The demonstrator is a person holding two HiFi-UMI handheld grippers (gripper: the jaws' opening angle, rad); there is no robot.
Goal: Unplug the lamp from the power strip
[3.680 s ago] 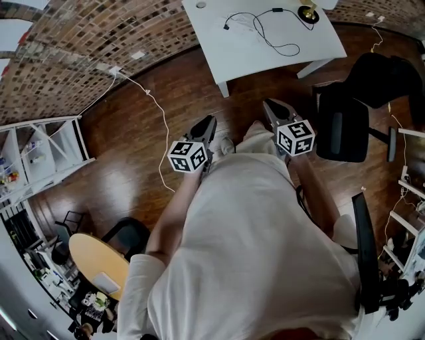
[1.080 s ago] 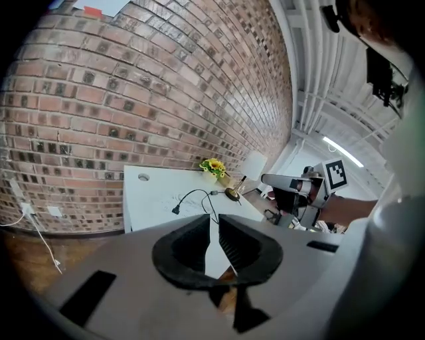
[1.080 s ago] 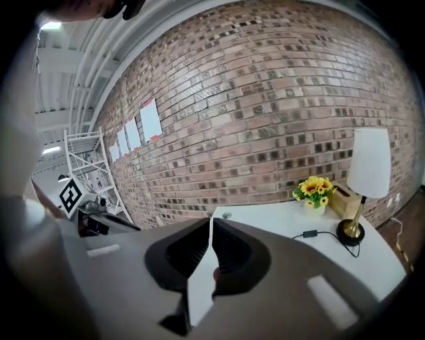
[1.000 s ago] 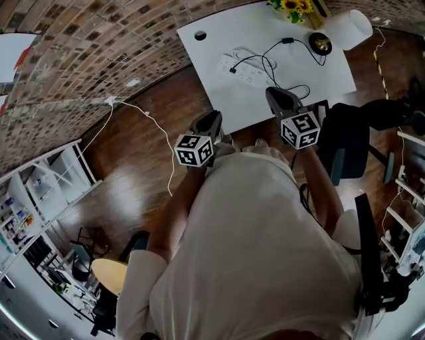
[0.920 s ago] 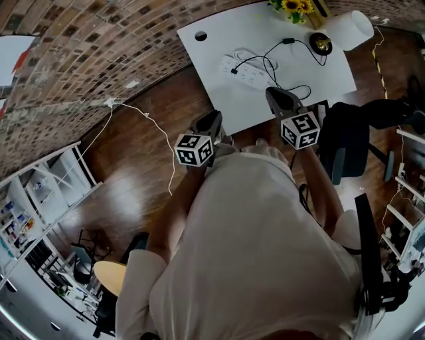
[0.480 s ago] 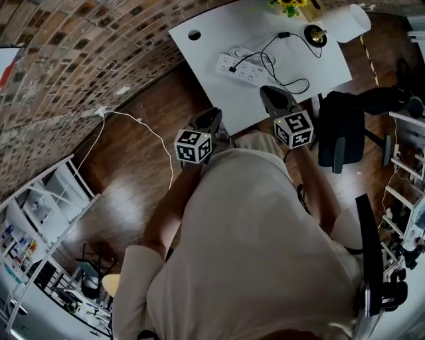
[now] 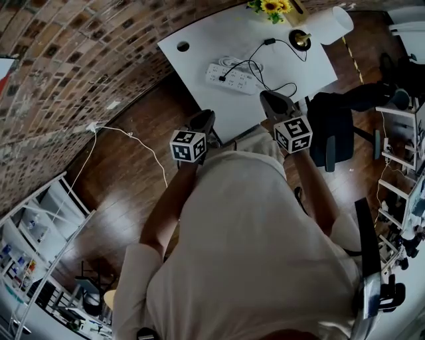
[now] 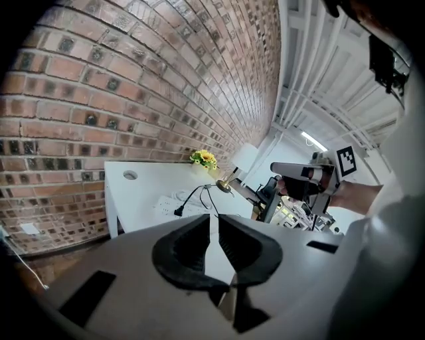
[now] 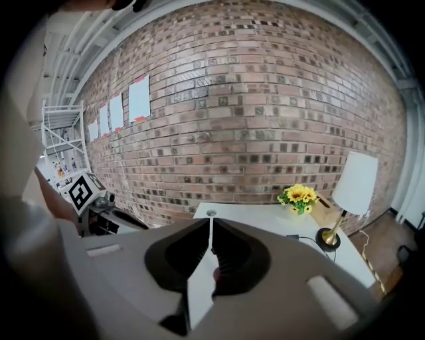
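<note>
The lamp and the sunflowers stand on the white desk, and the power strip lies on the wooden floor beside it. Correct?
No: the power strip lies on the white desk too, near the lamp, as the head view shows. The rest holds.

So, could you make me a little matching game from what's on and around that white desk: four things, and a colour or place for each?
Things:
1. lamp
2. flowers
3. power strip
4. office chair

Descriptions:
A. black, standing beside the desk
B. yellow, at the desk's far edge
C. white shade, at the desk's far right corner
D. white, lying flat mid-desk

Pairs: 1-C, 2-B, 3-D, 4-A.
</note>
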